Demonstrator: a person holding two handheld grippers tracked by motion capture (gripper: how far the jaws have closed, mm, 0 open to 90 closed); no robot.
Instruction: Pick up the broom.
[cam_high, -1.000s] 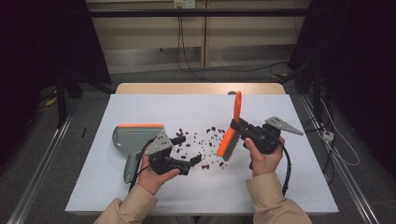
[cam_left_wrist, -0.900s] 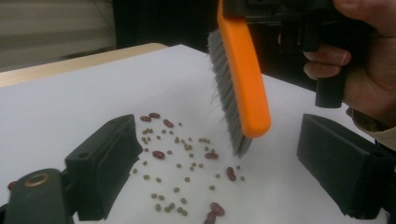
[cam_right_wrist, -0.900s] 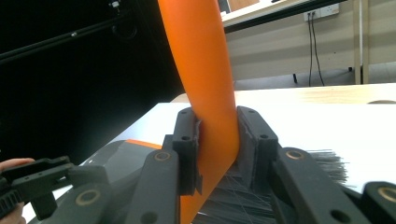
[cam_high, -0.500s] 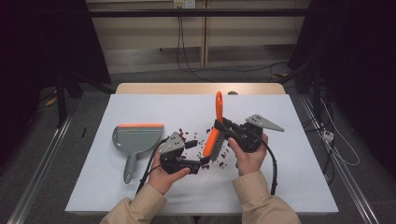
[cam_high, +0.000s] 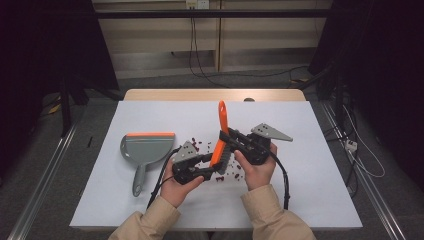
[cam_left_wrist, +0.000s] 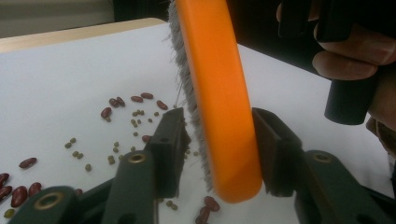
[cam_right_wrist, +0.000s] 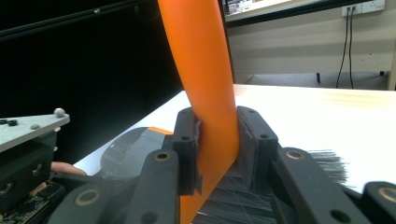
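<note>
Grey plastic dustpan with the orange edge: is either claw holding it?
No, the grey plastic dustpan lies alone on the white table, left of both claws.

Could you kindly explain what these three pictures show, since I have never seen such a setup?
A person sits at a table with a white sheet and holds a hand-operated tool with two black jaws in each hand. The high view looks down on it; each of the other two pictures comes from a camera riding on one tool, looking along its jaws. The right gripper is shut on the orange brush. The left gripper has just been closing around the brush's head, with bristles against one jaw; whether both pads press is unclear. Red and green beans lie scattered on the sheet, and a grey dustpan lies to the left.
</note>
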